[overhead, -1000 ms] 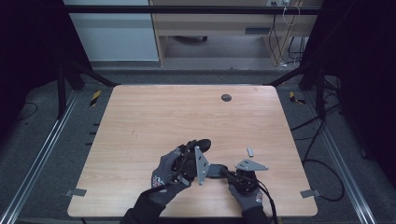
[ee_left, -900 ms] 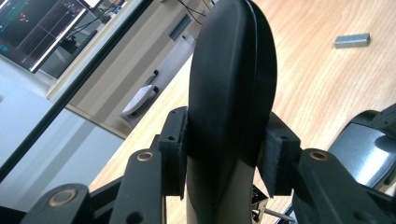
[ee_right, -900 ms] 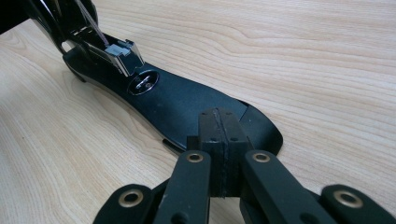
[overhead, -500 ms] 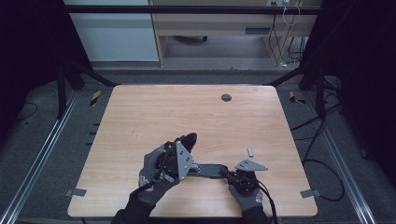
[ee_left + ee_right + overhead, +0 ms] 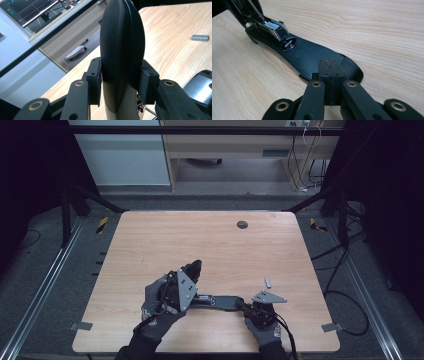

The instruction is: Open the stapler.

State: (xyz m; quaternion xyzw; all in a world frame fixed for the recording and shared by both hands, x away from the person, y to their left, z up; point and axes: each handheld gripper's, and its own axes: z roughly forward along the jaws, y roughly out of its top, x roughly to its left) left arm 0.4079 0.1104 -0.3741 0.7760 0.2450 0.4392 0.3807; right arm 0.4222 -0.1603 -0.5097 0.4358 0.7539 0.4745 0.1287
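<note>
With the right gripper [image 5: 329, 82] closed flat, pinning the black plastic stapler base [image 5: 312, 56], and the left gripper [image 5: 120, 82] clamped on the stapler's rounded black top arm [image 5: 122, 47], further swing risked dragging the base loose.

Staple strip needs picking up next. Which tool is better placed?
Right, probably. The right tool, shut and pressing on the stapler base, sits close beside the staple strip. The left tool grips the raised stapler top, farther away.

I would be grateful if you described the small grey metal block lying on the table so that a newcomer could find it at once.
Start at the wooden table and go to its near right part. Just beyond the right gripper lies the strip of staples: a short, silvery-grey bar, lying alone and untouched on bare wood, unlike the long black stapler.
</note>
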